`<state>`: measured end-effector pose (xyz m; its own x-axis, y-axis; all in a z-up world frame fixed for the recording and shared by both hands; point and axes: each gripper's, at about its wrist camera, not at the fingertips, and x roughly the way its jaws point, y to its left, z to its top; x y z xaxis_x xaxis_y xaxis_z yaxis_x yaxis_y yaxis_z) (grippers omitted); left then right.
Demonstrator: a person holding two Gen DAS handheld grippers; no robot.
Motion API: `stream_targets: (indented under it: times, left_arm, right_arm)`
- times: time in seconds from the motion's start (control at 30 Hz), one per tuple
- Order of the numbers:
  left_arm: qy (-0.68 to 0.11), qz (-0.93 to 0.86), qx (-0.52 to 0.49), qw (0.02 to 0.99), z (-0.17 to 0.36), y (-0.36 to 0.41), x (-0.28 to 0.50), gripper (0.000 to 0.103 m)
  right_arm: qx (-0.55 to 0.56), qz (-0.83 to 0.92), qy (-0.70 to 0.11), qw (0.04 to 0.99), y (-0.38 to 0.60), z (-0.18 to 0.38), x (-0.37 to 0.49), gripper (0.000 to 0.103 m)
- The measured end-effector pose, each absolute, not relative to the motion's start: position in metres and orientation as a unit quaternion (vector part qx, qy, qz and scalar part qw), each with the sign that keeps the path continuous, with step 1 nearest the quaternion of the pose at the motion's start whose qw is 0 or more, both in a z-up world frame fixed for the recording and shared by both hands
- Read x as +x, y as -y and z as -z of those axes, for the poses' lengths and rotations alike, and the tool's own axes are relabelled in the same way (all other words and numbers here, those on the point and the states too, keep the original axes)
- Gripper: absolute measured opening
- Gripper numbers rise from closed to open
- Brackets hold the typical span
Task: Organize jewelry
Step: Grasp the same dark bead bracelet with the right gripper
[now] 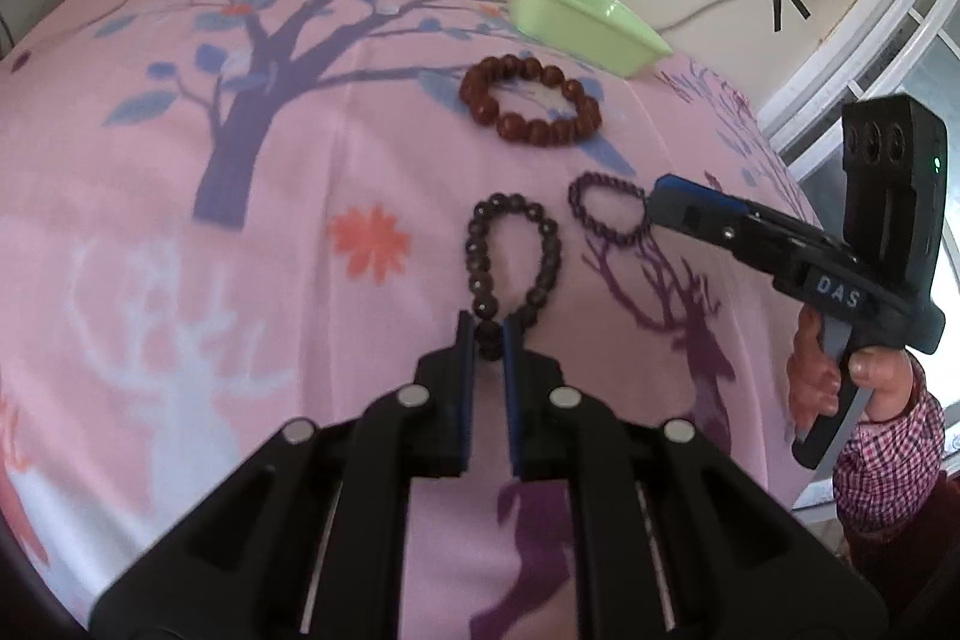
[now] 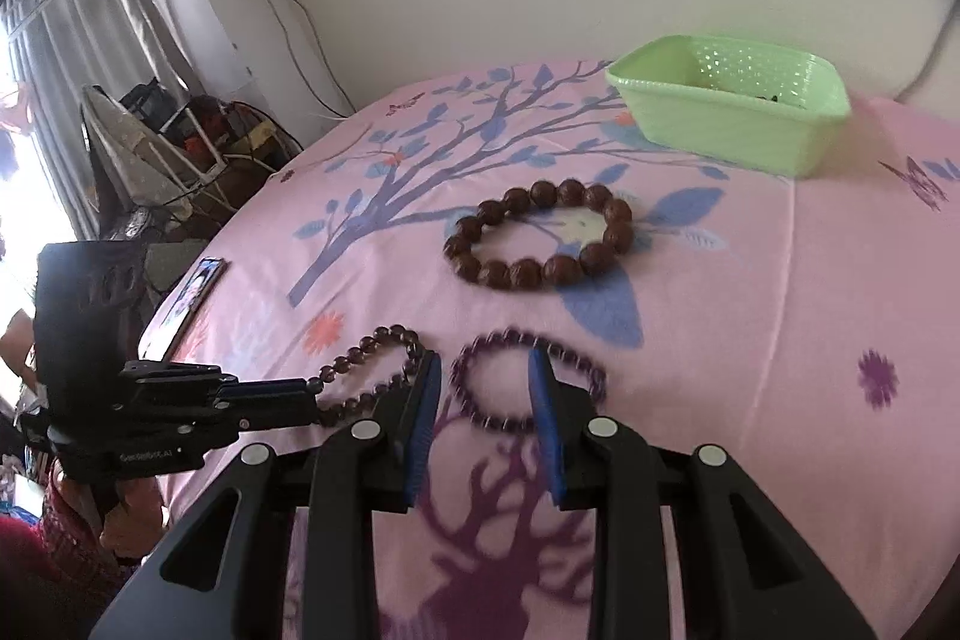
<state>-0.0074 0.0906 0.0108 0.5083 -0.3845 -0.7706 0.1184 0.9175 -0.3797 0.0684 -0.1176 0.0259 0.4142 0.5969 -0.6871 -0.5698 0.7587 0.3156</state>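
The left gripper (image 1: 489, 334) is clamping its blue-padded fingers on the near end of a dark grey-brown beaded bracelet (image 1: 513, 262), whose loop is lying stretched toward twelve o'clock on the pink tree-and-deer printed bedsheet (image 1: 240, 220). The right gripper (image 2: 486, 382) is reaching in from three o'clock with its fingers spread apart, straddling the edge of a small purple beaded bracelet (image 2: 528, 379) that is lying just beside the dark one. A chunky reddish-brown wooden bead bracelet (image 1: 531, 100) is sitting further out at about one o'clock, apart from both. Beyond it, near the wall, a pale green perforated plastic basket (image 2: 729, 103) is resting on the sheet.
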Motion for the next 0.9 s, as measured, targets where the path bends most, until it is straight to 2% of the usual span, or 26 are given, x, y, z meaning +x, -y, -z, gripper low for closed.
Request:
stream_targets:
  times: [0.2,0.53,0.7,0.9]
  left_arm:
    - [-0.471,0.143,-0.146,0.858,-0.009,-0.091,-0.013,0.008]
    - [-0.471,0.133,-0.133,0.862,-0.009,-0.088,-0.014,0.009]
    - [-0.479,0.159,-0.123,0.855,-0.009,-0.072,-0.013,0.008]
    - [-0.489,0.232,-0.086,0.836,-0.009,-0.011,-0.014,0.008]
  right_arm:
    - [-0.018,-0.369,-0.418,0.83,0.089,-0.02,0.049,0.003]
    - [-0.059,-0.383,-0.438,0.811,0.042,-0.002,0.07,0.0]
    - [-0.06,-0.373,-0.426,0.822,0.075,-0.004,0.039,0.0]
    - [0.056,-0.313,-0.423,0.849,0.166,-0.002,0.002,0.0]
